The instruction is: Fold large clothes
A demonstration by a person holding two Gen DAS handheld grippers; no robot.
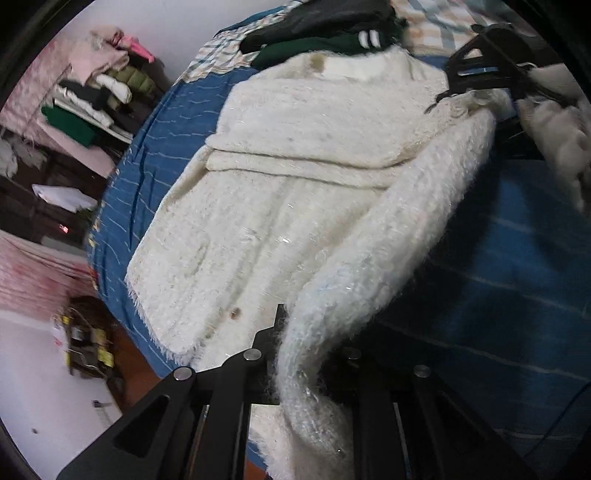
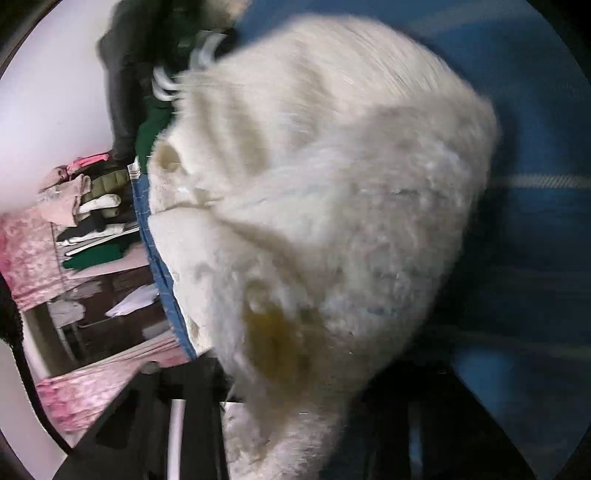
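The left hand-held gripper (image 1: 295, 354) is matte black, with flat angular arms that have long cut-out slots and round silver screw heads at the joints. The right hand-held gripper (image 1: 476, 79) is also black, an open frame of thin bars with a triangular gap.

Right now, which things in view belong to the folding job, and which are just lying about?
In the job:
- white fluffy sweater, spread on the blue bedcover
- its sleeve, clamped in the left gripper
- right gripper, at the sweater's shoulder

Lying about:
- dark clothes beyond the collar
- stacked clothes off the bed
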